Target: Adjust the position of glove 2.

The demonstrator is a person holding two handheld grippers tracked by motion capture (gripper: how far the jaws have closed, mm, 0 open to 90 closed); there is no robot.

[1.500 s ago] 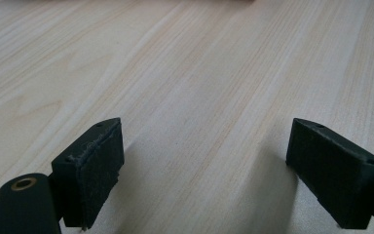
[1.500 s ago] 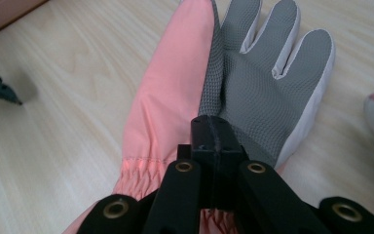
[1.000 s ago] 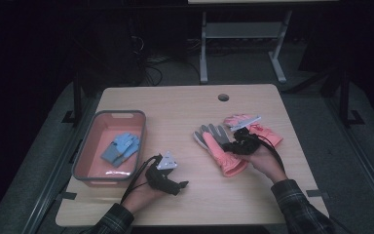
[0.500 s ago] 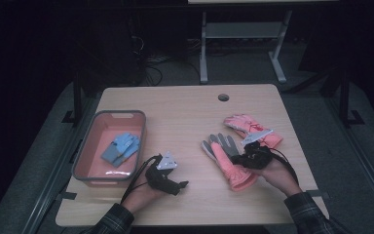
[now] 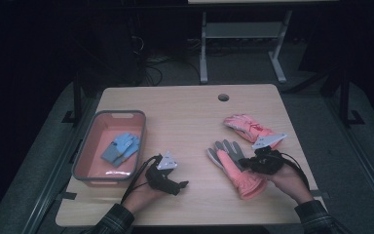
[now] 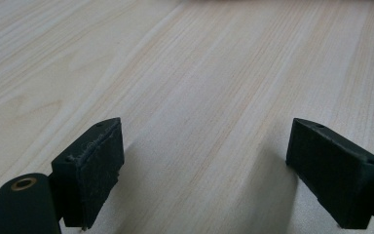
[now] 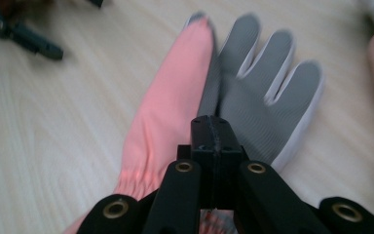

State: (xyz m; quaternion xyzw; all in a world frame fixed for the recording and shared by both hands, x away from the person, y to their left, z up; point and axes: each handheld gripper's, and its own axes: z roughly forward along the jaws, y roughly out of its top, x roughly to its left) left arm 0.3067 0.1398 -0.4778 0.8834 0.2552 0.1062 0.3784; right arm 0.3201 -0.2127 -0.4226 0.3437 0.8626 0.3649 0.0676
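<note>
The table (image 5: pixel 185 112) is seen from above and behind the person, facing forward and down. The left gripper view is held close over bare wood. The right gripper view is held close over the glove (image 7: pixel 175 112) — shared with the high view's lower right (image 5: pixel 241 173).

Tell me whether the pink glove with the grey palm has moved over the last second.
Yes. The pink glove with the grey palm, pinched by the right gripper, has slid toward the person's table edge, away from the other pink glove.
</note>
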